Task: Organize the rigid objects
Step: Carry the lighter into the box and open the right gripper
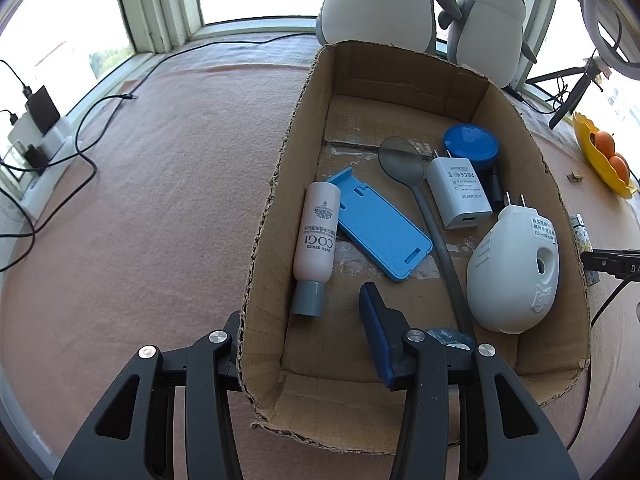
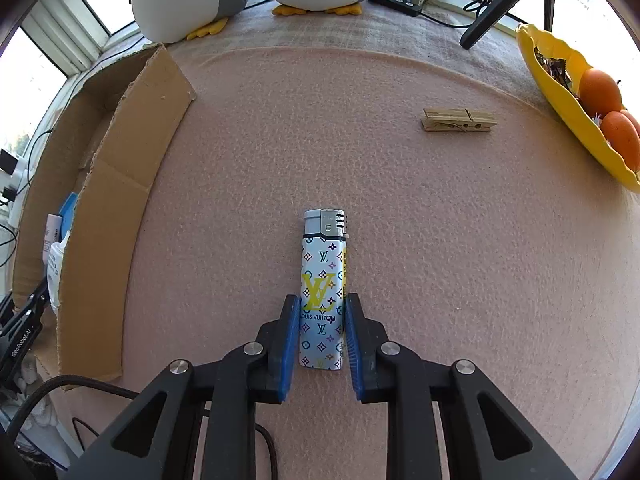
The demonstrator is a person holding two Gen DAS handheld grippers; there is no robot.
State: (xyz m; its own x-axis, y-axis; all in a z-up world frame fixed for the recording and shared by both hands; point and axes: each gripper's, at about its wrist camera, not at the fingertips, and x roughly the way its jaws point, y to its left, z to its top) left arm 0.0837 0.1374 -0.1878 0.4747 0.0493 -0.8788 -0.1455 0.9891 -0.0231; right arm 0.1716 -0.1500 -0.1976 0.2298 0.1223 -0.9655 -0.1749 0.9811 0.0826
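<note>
A white lighter (image 2: 322, 280) with a coloured monogram print lies on the pink cloth. My right gripper (image 2: 322, 300) is shut on its lower half, a blue pad pressed to each long side. The cardboard box (image 1: 560, 216) holds a pink bottle (image 1: 316, 232), a blue phone stand (image 1: 380, 224), a grey spoon (image 1: 400, 160), a white charger (image 1: 458, 192), a blue-lidded jar (image 1: 470, 146) and a white plug-in device (image 1: 512, 272). My left gripper (image 1: 300, 308) stands open astride the box's near left wall, one finger outside and one inside. In the right wrist view the box (image 2: 120, 184) stands to the left.
A wooden clothespin (image 2: 460, 121) lies on the cloth beyond the lighter. A yellow bowl (image 2: 560, 92) with oranges sits at the right edge. Two plush penguins (image 1: 492, 20) stand by the window behind the box. Cables and a power strip (image 1: 44, 144) run along the left side.
</note>
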